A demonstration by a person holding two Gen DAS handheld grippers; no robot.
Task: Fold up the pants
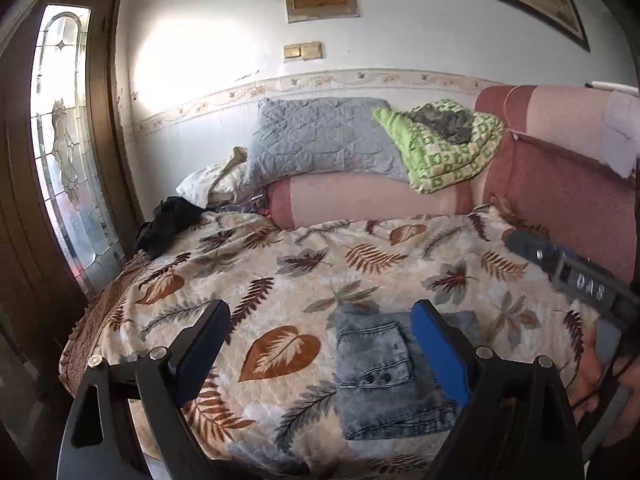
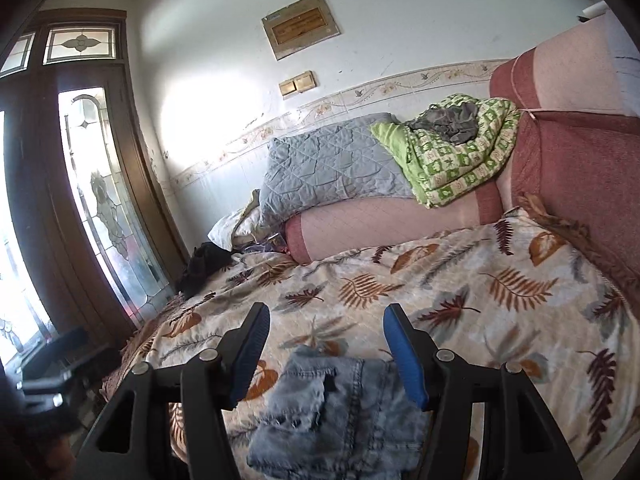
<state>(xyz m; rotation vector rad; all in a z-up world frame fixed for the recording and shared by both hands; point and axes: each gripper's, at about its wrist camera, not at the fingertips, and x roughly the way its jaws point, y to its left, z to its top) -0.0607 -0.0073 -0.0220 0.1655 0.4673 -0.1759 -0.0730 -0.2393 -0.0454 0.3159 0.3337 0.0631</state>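
From your left wrist camera, the pants (image 1: 384, 376) lie in a small, flat, folded pile on the leaf blanket (image 1: 280, 272), near the front edge, so they stay neat. Your left gripper (image 1: 320, 352) hangs above them with its jaws wide apart, gripping nothing.

From your right wrist camera, the same pants (image 2: 332, 412) sit just below your right gripper (image 2: 326, 352). Its jaws are spread wide too, with nothing in them. The folding looks about done.

Faded denim pants (image 1: 380, 376) on quilted cloth bedspread (image 1: 280, 280).
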